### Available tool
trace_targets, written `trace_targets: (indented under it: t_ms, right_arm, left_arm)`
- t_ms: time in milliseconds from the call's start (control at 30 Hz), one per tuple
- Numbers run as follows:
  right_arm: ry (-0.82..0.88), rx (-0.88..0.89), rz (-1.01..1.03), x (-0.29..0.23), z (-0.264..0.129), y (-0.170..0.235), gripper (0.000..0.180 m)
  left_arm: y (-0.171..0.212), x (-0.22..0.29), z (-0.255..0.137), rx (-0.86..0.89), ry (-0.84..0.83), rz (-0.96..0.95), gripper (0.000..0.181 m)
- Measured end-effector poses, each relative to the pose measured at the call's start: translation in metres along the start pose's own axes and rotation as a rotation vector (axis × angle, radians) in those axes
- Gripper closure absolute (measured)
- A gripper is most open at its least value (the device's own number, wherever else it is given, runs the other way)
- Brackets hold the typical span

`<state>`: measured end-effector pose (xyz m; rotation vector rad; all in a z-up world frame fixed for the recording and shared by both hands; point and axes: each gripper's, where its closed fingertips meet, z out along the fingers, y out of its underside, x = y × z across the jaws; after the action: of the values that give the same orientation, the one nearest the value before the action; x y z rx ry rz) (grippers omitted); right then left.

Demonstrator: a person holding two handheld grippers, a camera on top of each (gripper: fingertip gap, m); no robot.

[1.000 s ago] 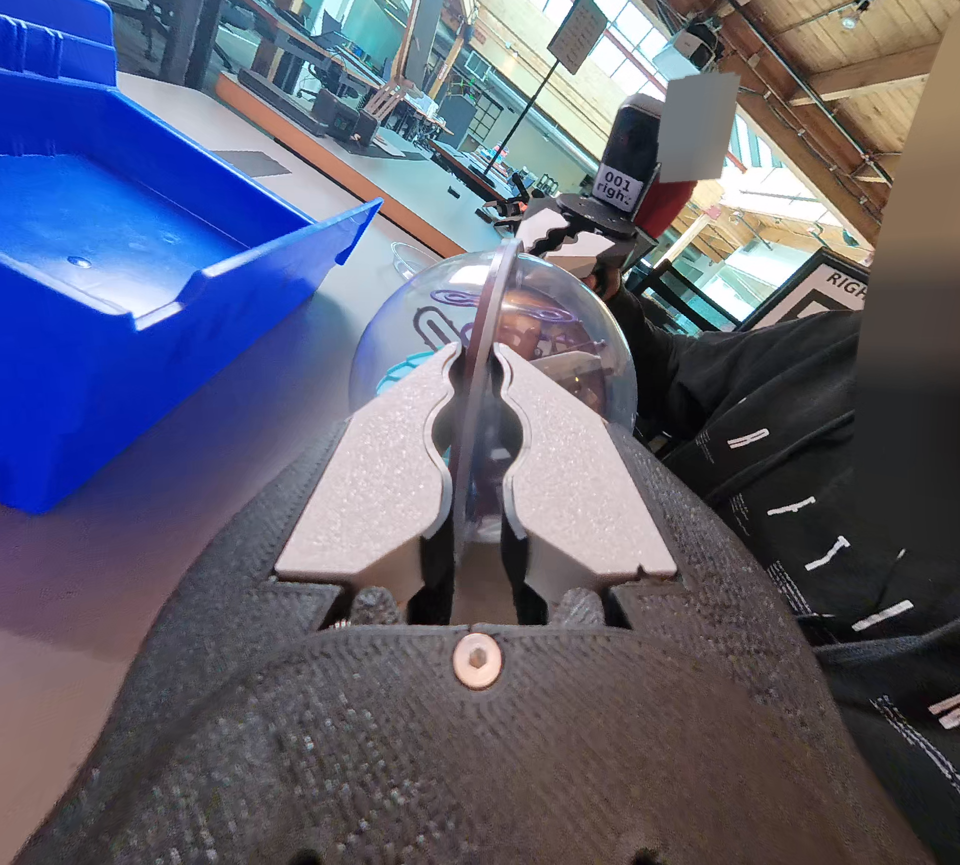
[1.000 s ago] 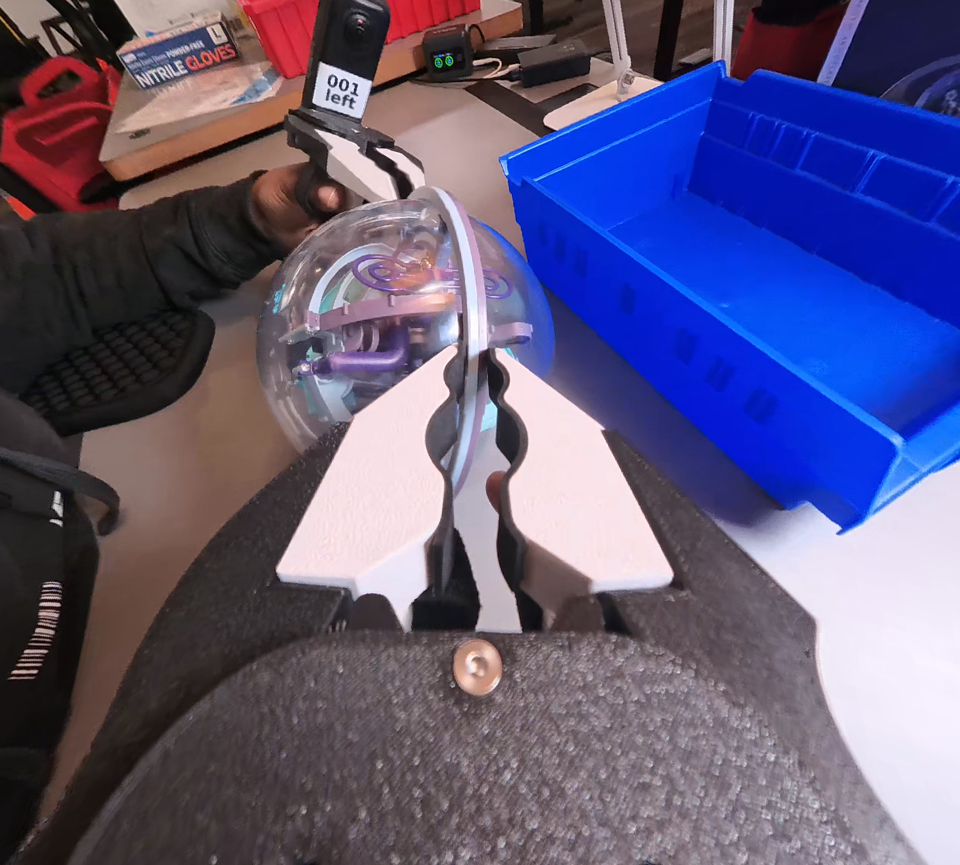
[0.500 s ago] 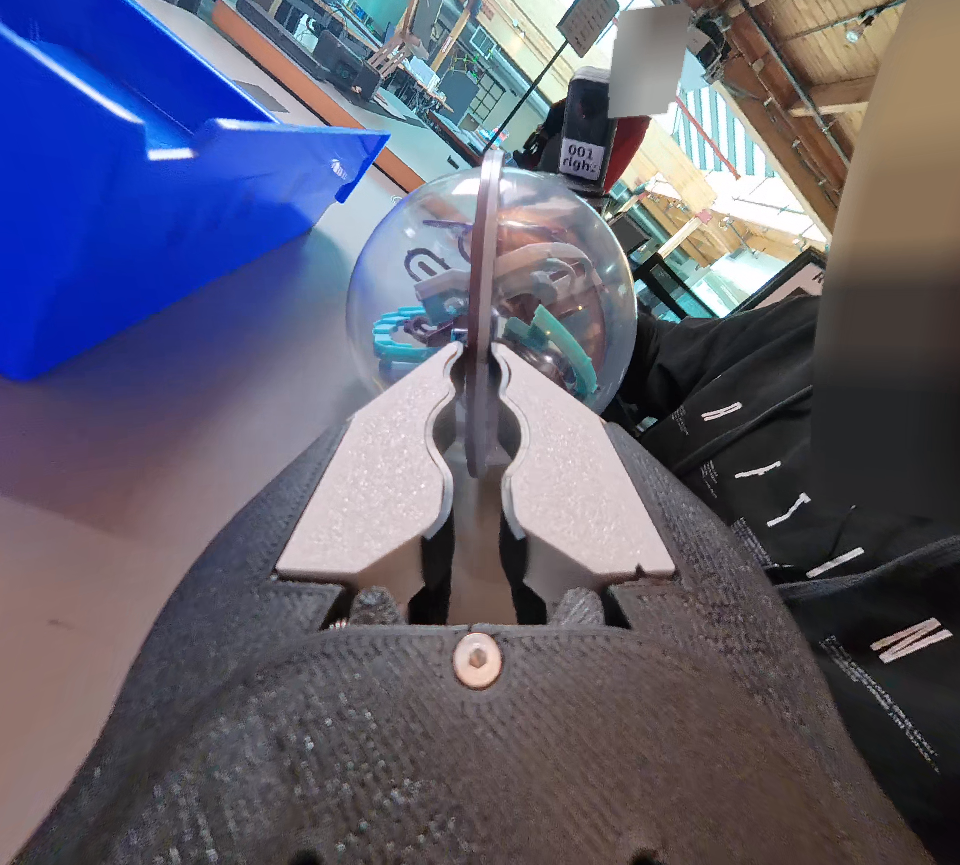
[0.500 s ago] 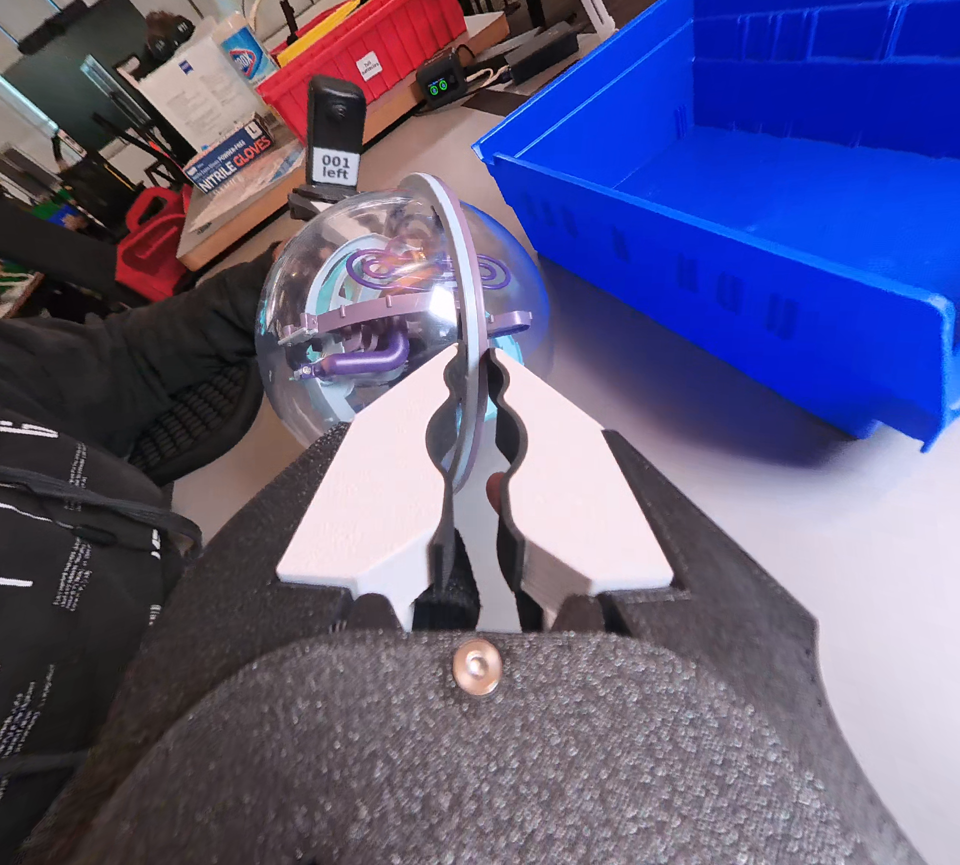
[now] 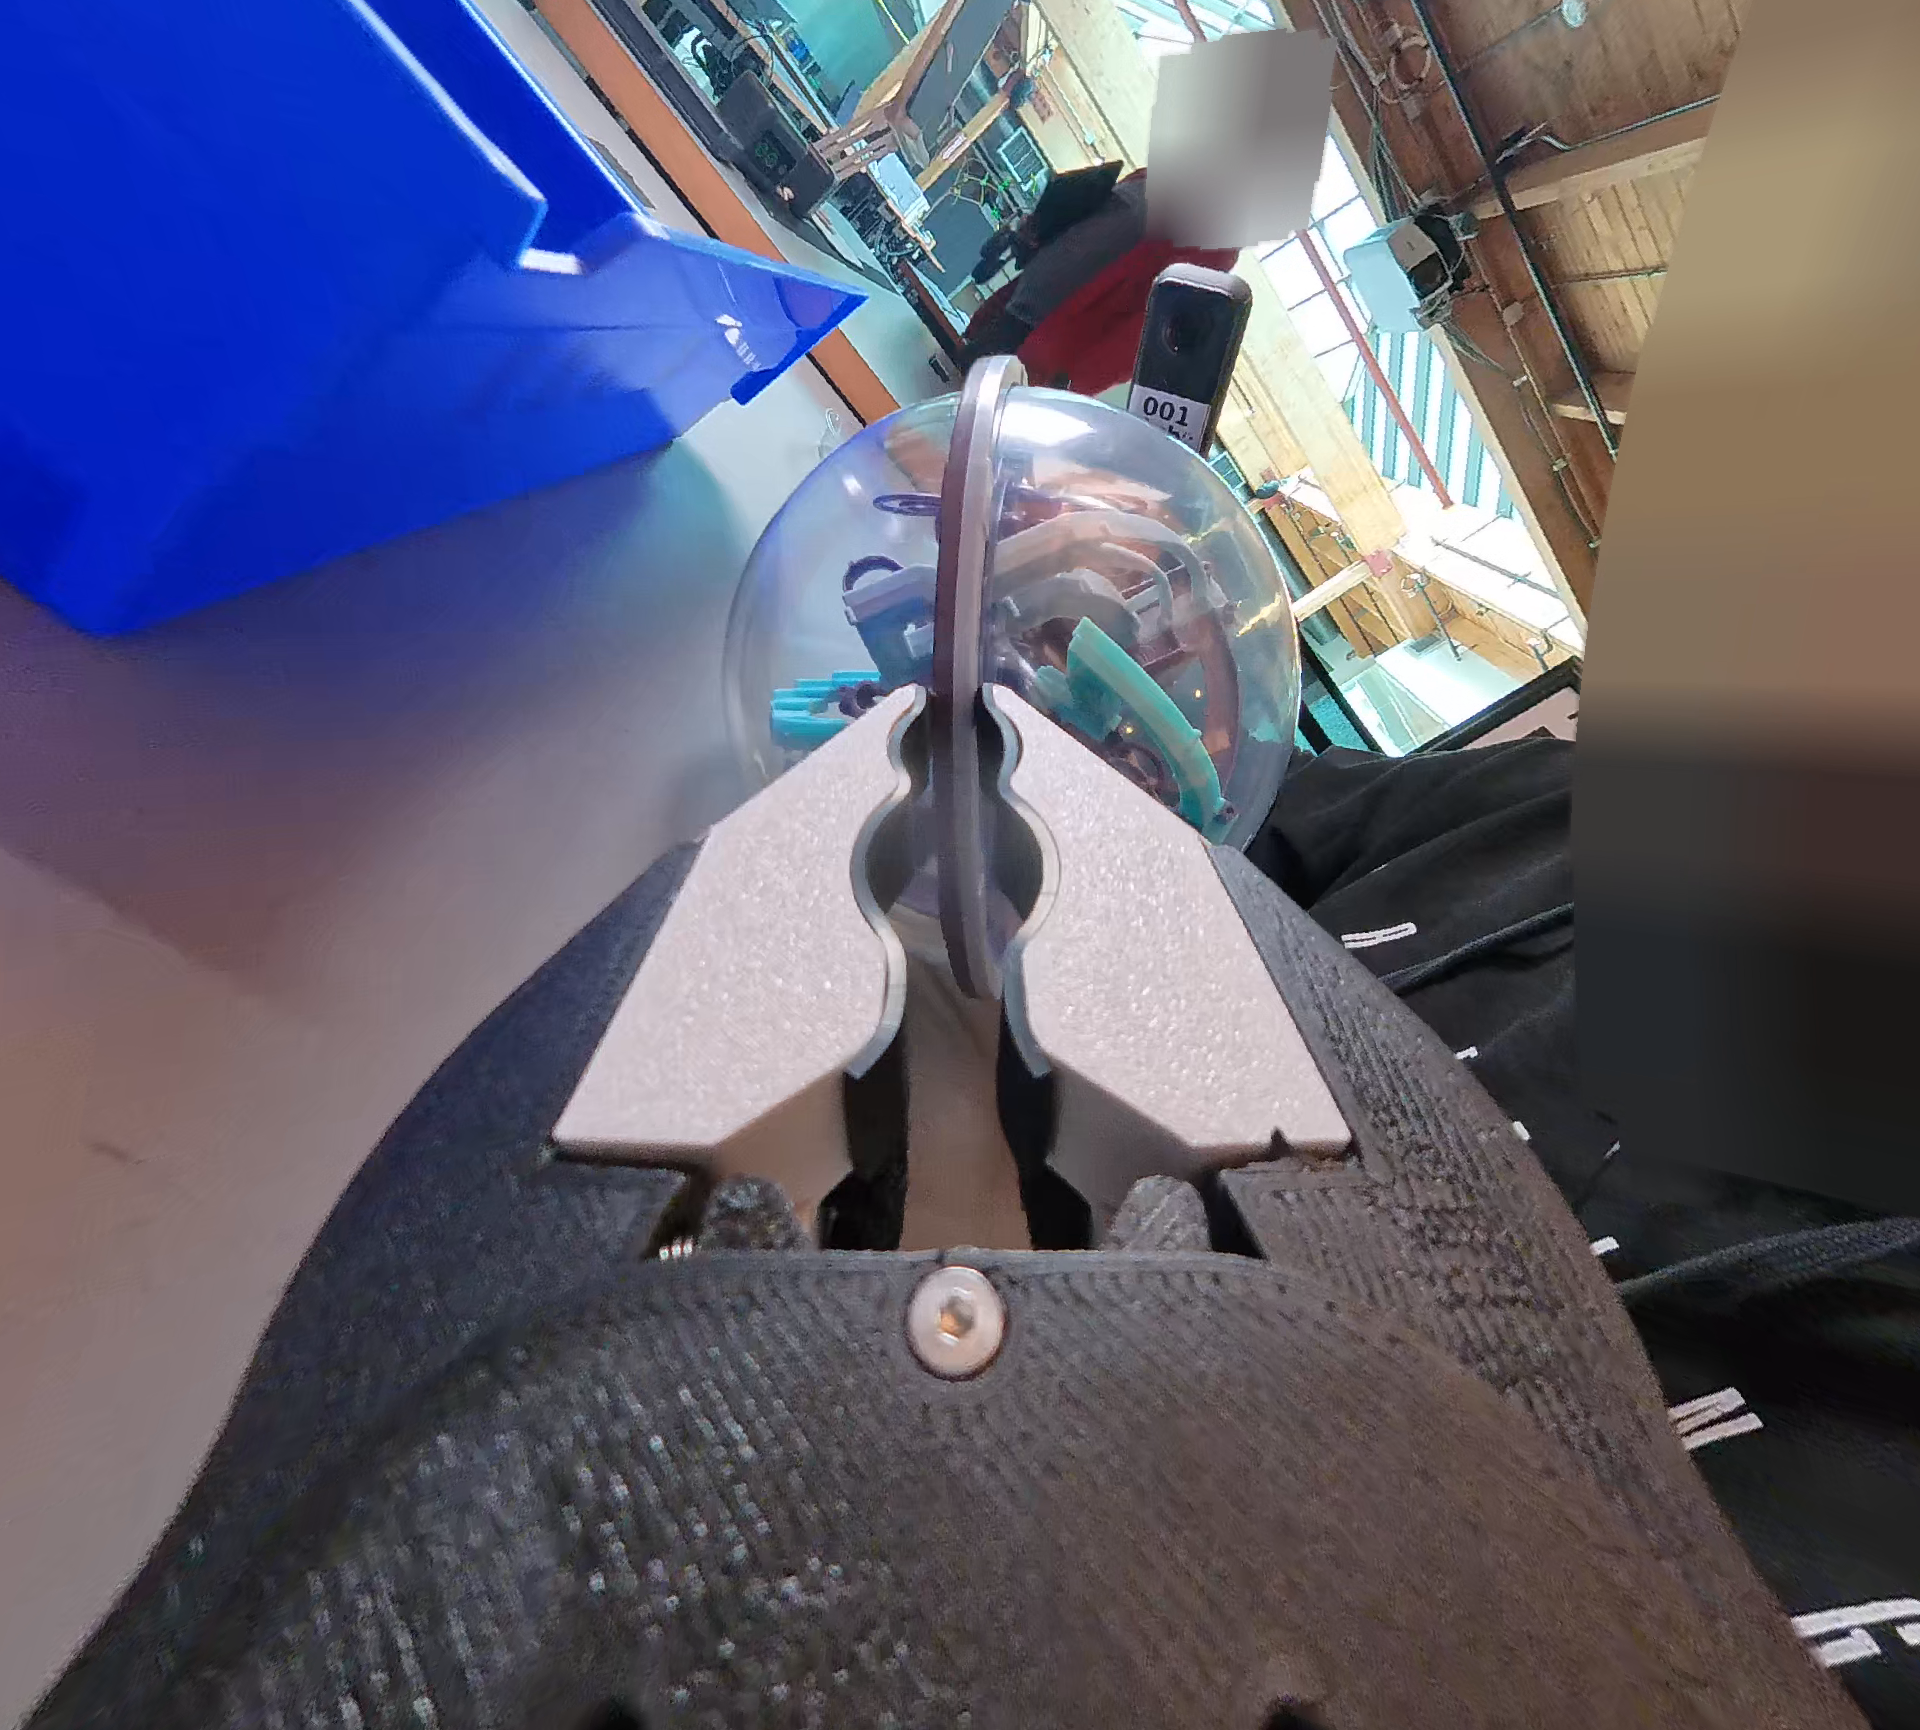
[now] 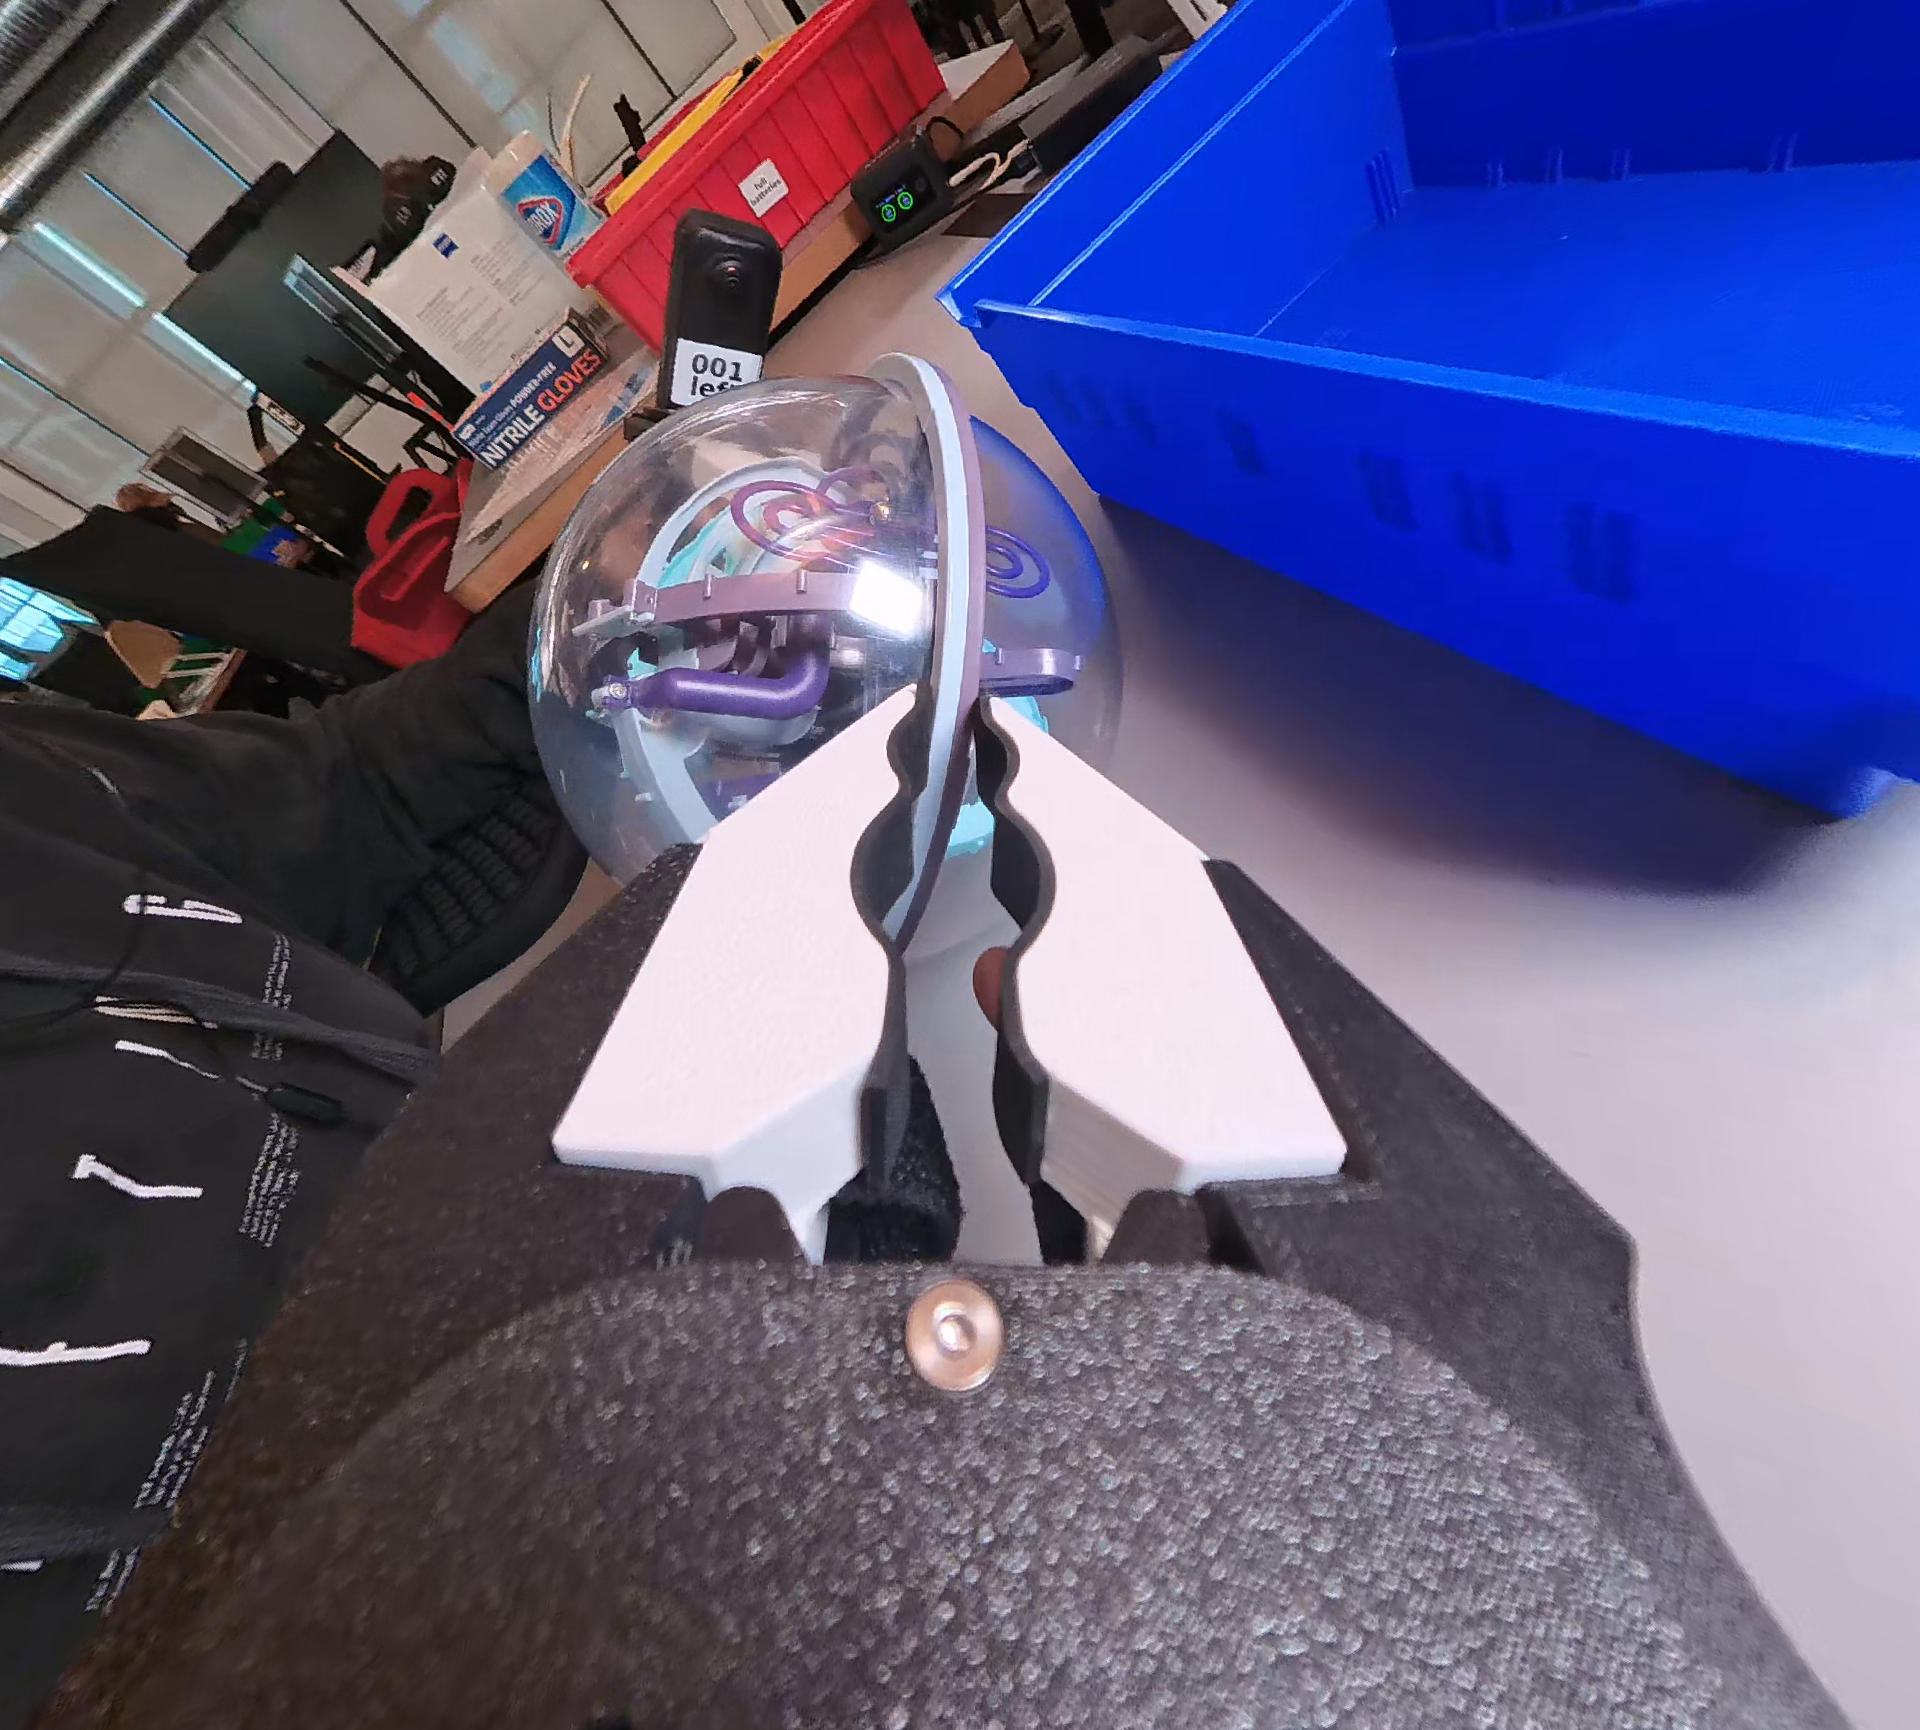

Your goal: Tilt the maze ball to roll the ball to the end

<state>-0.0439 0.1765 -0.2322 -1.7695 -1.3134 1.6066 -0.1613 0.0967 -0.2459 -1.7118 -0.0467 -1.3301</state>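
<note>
The maze ball (image 5: 1013, 631) is held up over the grey tabletop (image 6: 1558, 1057), between the two claws. The left claw (image 5: 948, 704) is pinched tight on the ball's flat grey ring (image 5: 961, 600), and the right claw (image 6: 948, 704) pinches the same ring from the other side. Since a second ago both claws have tipped more, so the blue bin (image 6: 1538, 392) now looks more slanted and the ball has turned.

The small ball inside the maze ball (image 6: 790, 631) could not be made out; the blue bin (image 5: 260, 226) was cut off by the frame's edge.
</note>
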Motion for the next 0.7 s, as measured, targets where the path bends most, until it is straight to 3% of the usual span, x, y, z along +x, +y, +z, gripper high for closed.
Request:
trace_targets:
  t_ms: [700]
  right_arm:
    - [-0.147, -0.026, 0.181, -0.030, -0.005, 0.043, 0.174]
  left_arm:
    - [0.005, 0.005, -0.001, -0.015, 0.037, -0.100, 0.174]
